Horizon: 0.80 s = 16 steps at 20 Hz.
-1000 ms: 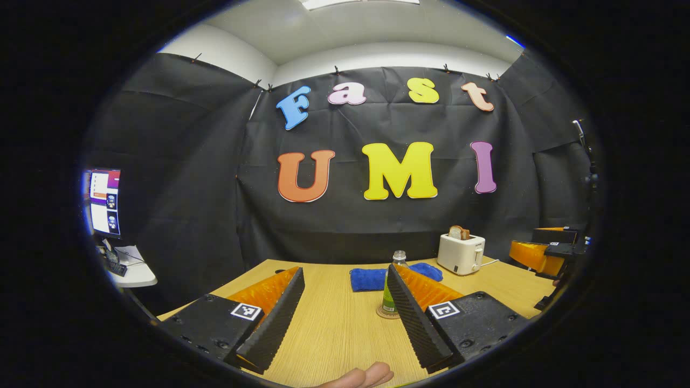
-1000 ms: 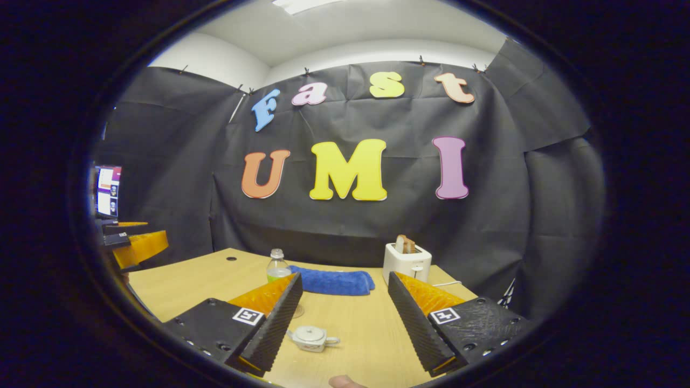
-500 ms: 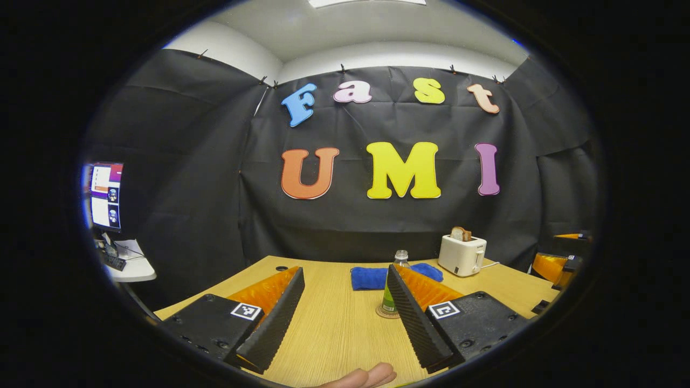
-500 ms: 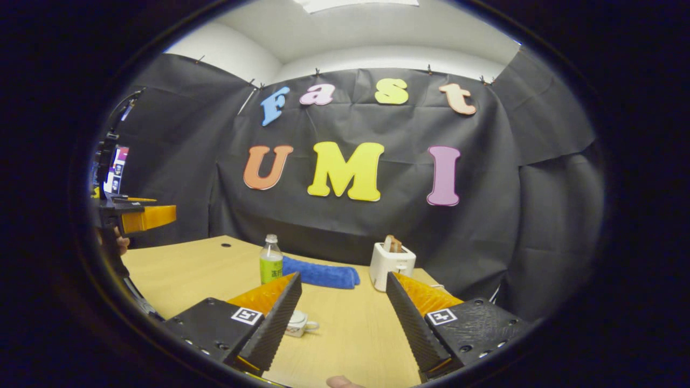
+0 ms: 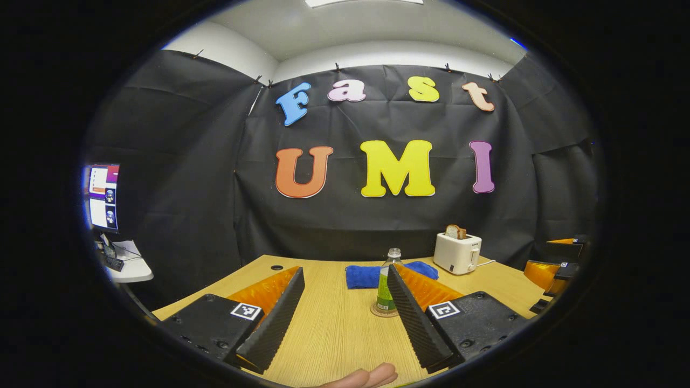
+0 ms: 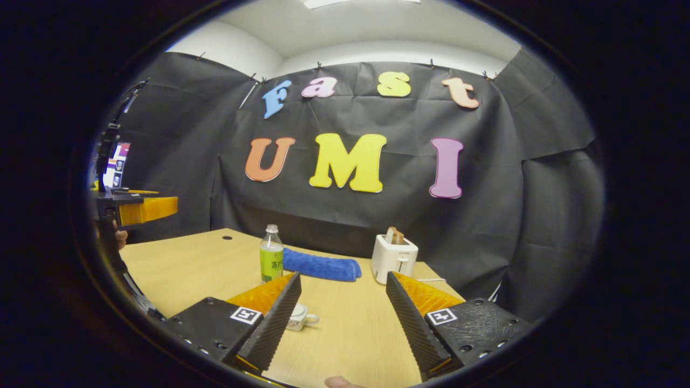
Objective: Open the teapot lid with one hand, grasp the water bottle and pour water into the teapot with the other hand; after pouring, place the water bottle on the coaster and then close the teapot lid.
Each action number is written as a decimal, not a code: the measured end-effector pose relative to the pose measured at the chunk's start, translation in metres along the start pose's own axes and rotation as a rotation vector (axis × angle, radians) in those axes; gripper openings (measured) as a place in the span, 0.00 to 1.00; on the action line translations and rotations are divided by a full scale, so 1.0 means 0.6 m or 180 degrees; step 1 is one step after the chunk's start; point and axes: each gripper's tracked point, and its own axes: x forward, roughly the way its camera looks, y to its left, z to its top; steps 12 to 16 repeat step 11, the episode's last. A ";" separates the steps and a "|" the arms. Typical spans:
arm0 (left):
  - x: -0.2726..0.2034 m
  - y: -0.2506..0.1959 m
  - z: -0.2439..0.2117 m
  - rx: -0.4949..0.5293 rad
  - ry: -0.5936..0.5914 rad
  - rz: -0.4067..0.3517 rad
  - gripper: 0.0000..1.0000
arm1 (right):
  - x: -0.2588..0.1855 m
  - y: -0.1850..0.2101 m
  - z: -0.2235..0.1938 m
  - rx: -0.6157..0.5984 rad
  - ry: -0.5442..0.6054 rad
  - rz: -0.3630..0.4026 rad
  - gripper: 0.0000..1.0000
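A light wooden table [image 5: 334, 328] is seen in both views, backed by a black cloth wall.

In the left gripper view, the left gripper [image 5: 345, 315] is held low over the near part of the table with its 2 fingers spread wide apart and nothing between them. A clear plastic water bottle with a green label [image 5: 386, 285] stands upright on a round brown coaster [image 5: 380, 311], just beside and partly hidden by the gripper's right finger. A folded blue towel [image 5: 364, 275] lies behind the bottle, and a white toaster holding a slice of bread [image 5: 457, 253] stands farther right. At the far right edge, the right gripper [image 5: 555, 267] is seen; from here it cannot be told whether it is open. Fingertips of a hand [image 5: 366, 376] are seen at the bottom edge.

In the right gripper view, the right gripper [image 6: 342, 315] is likewise held wide open and empty above the table. A small white teapot with its lid on [image 6: 299, 317] sits on the table, partly hidden behind the gripper's left finger. The bottle [image 6: 271, 261] stands farther off to the left, with the towel [image 6: 321, 267] just behind it and the toaster [image 6: 394, 258] to the right. The left gripper [image 6: 145, 209] is seen at the far left, raised above the table.
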 end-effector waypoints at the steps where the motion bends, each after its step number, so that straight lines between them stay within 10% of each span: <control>1: 0.001 0.000 -0.002 -0.0001 0.0003 0.0003 0.96 | 0.000 -0.001 -0.002 -0.0001 0.0012 -0.0005 0.95; 16: 0.004 -0.016 -0.011 0.0014 0.0054 -0.0014 0.96 | 0.004 -0.011 -0.032 0.0015 0.0083 0.0019 0.95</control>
